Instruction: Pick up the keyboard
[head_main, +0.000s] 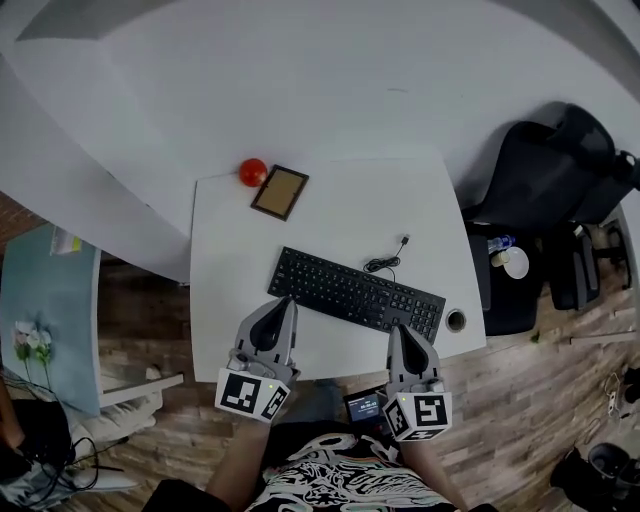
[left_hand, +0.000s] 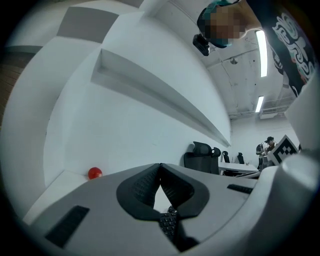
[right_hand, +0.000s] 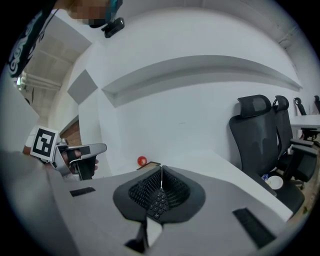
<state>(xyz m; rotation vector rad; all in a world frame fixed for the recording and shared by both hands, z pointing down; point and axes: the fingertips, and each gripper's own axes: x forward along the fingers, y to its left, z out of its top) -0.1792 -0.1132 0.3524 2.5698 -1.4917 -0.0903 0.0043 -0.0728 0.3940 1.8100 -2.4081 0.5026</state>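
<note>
Keyboard (head_main: 356, 291) lies slantwise near the table's (head_main: 330, 200) front edge. Left gripper (head_main: 285, 302) and right gripper (head_main: 397, 328) sit just beside its two ends, each clenched together on nothing; contact cannot be told.

left gripper (left_hand: 160, 169) had its jaws pinched tip to tip on nothing, bit of keyboard (left_hand: 169, 224) peeked through the gap underneath, red ball (left_hand: 94, 173) sat off left by the white wall (left_hand: 125, 130), black office chairs (left_hand: 202, 159) were parked further back
</note>
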